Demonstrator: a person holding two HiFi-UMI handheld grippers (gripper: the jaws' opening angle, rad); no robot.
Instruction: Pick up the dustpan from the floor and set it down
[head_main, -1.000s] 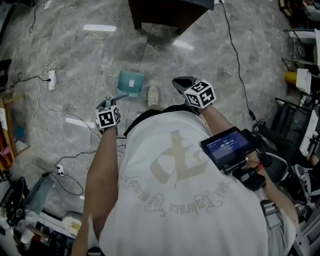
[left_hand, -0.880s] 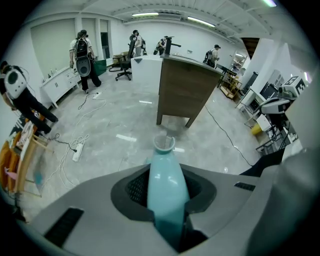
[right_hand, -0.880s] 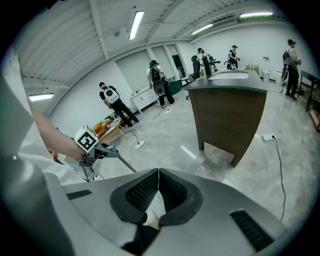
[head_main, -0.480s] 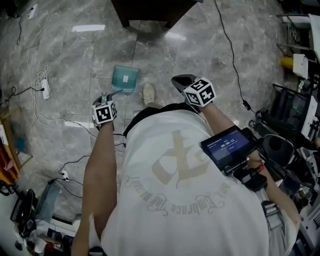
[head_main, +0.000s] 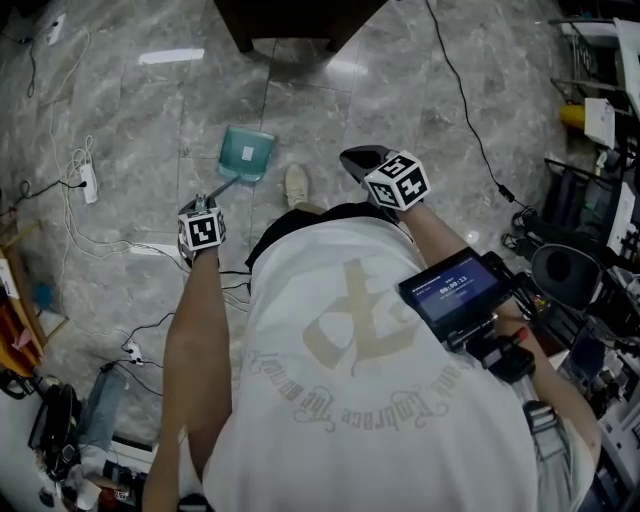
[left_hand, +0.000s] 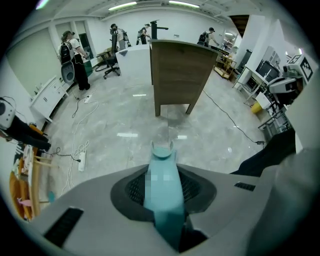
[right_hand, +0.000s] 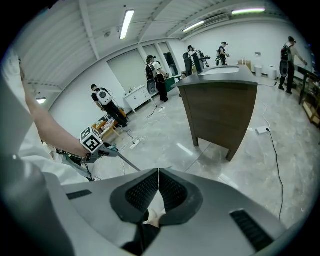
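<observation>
One dustpan (head_main: 247, 155), handle clamped in left claw (head_main: 208, 202) — right claw (head_main: 360, 160) pinched together, open floor (head_main: 150, 110) around.

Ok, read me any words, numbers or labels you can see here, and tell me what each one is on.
Screen on the chest: timer-like digits, too blurred to read.
Shirt: curved ornate lettering, upside down, not legible.
The left gripper and right gripper: square markers only, no words.

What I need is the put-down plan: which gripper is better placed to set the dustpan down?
Left. The left gripper is shut on the dustpan by its teal handle. The right gripper is shut, empty, and apart from it.
</observation>
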